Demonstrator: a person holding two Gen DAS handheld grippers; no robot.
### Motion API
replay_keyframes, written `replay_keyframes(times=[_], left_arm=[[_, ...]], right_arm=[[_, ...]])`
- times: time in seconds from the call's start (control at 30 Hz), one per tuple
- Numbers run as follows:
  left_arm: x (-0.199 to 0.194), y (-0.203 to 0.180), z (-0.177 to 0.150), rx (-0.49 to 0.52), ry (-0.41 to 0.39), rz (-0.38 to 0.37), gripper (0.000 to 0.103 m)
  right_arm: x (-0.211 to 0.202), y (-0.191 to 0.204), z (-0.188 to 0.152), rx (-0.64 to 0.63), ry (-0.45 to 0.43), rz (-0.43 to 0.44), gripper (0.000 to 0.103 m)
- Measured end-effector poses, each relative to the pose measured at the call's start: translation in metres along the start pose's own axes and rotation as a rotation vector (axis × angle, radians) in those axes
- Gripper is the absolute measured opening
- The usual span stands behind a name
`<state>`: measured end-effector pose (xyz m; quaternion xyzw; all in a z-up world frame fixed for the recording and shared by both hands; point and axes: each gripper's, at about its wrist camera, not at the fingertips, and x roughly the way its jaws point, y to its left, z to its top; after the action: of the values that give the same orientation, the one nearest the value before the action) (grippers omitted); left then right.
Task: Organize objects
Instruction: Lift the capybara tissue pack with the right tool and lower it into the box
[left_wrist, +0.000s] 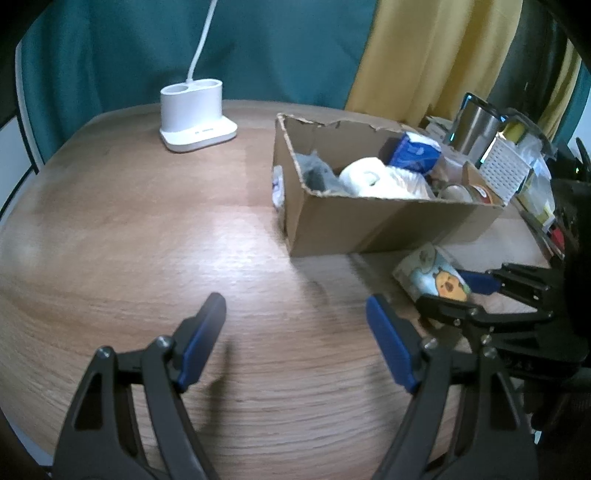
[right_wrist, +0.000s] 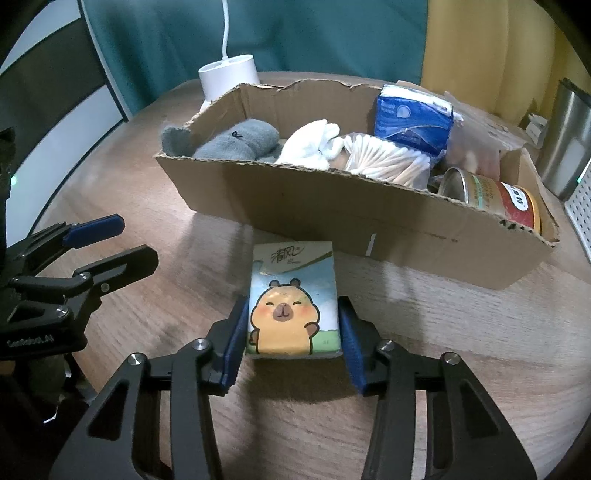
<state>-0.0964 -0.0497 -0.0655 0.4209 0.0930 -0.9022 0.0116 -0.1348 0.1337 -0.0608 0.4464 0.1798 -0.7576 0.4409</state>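
My right gripper (right_wrist: 291, 332) is shut on a tissue pack with a cartoon capybara (right_wrist: 291, 306), its blue pads pressed on both sides, just in front of the cardboard box (right_wrist: 314, 206). The pack also shows in the left wrist view (left_wrist: 432, 275), held by the right gripper (left_wrist: 454, 288). The box (left_wrist: 369, 225) holds grey socks (right_wrist: 236, 142), a white cloth (right_wrist: 314, 142), cotton swabs (right_wrist: 391, 158), a blue tissue pack (right_wrist: 413, 118) and a tin can (right_wrist: 491, 195). My left gripper (left_wrist: 295, 332) is open and empty over the bare wooden table (left_wrist: 147, 240); it also shows in the right wrist view (right_wrist: 110, 240).
A white holder with a cable (left_wrist: 194, 114) stands at the back of the table. A steel cup (left_wrist: 476, 129), a white perforated basket (left_wrist: 504, 170) and other clutter sit right of the box. Teal and yellow curtains hang behind.
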Motion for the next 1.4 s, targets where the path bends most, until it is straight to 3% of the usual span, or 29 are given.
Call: replay_keyframes(times=[1.0,1.4], left_arm=[[-0.022,-0.032,0.025,0.05,-0.064,-0.012,0.08],[-0.02,-0.032,0.04,0.052,-0.082,-0.01,0.08]], right_arm=[[-0.067,-0.022,0.004,0.039,-0.129,0.001,0.049],[-0.072,-0.034,0.022,0.044,-0.153,-0.011,0.049]])
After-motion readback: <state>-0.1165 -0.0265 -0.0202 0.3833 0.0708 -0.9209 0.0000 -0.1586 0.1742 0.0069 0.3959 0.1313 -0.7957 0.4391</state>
